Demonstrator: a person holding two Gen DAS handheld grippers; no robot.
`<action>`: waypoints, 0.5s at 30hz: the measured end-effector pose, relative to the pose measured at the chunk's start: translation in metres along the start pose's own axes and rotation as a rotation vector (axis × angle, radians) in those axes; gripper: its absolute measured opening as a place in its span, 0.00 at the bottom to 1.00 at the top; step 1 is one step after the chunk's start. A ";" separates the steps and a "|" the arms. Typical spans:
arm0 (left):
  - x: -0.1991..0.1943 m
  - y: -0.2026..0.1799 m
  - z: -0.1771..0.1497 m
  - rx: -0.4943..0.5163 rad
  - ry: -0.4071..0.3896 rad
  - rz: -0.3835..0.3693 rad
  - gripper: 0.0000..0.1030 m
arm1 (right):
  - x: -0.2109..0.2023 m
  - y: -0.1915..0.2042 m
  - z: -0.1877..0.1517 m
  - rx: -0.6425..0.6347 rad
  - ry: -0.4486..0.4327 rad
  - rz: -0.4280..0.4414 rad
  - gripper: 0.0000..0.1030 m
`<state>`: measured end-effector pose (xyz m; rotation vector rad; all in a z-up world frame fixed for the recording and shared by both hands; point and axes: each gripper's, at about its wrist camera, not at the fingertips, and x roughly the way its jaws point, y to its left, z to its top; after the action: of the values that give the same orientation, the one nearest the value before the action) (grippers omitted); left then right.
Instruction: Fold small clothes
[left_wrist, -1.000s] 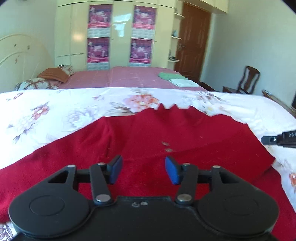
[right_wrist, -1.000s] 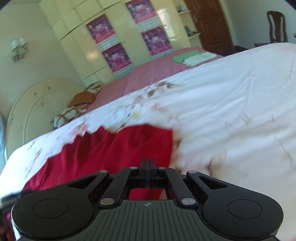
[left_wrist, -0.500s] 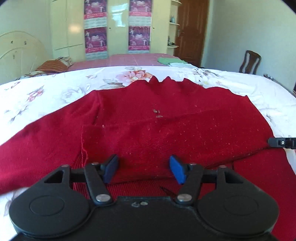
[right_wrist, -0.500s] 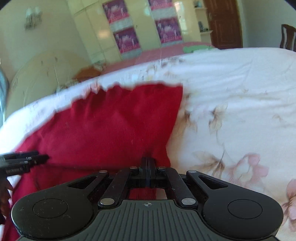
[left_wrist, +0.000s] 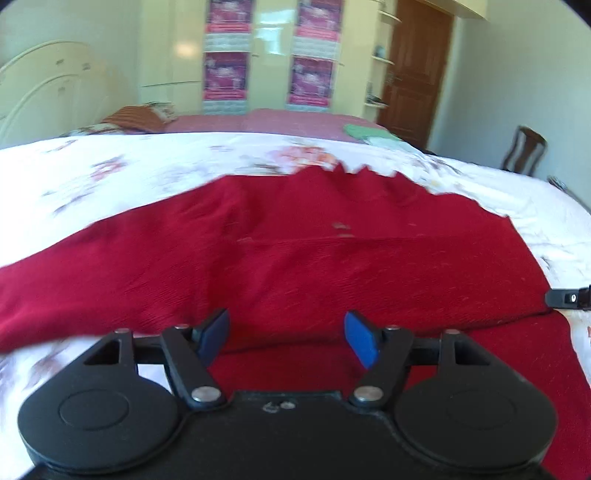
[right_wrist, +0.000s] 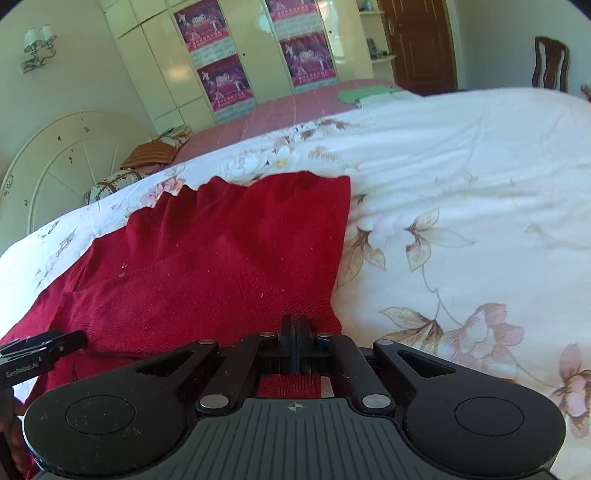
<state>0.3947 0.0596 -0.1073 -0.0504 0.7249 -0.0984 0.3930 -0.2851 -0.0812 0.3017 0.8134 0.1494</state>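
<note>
Red sweater (left_wrist: 332, 266) flat on floral bedspread (right_wrist: 461, 166) | our left gripper (left_wrist: 288, 338) opening wide, touching nothing | our right gripper (right_wrist: 295, 332) barely parted, opening at sweater's edge

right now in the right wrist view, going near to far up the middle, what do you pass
right tool → red garment → floral white bedsheet → pink bed cover → wardrobe with posters
</note>
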 end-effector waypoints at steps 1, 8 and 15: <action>-0.008 0.011 -0.004 -0.023 -0.005 0.014 0.67 | -0.002 0.003 -0.002 -0.020 0.008 0.007 0.46; -0.065 0.126 -0.039 -0.369 -0.031 0.122 0.68 | -0.007 0.017 -0.020 -0.063 -0.008 -0.025 0.66; -0.096 0.242 -0.064 -0.834 -0.121 0.146 0.53 | -0.010 0.036 -0.021 -0.001 -0.041 -0.018 0.36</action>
<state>0.2979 0.3099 -0.1113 -0.7920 0.6051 0.3506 0.3697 -0.2493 -0.0764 0.2958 0.7755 0.1267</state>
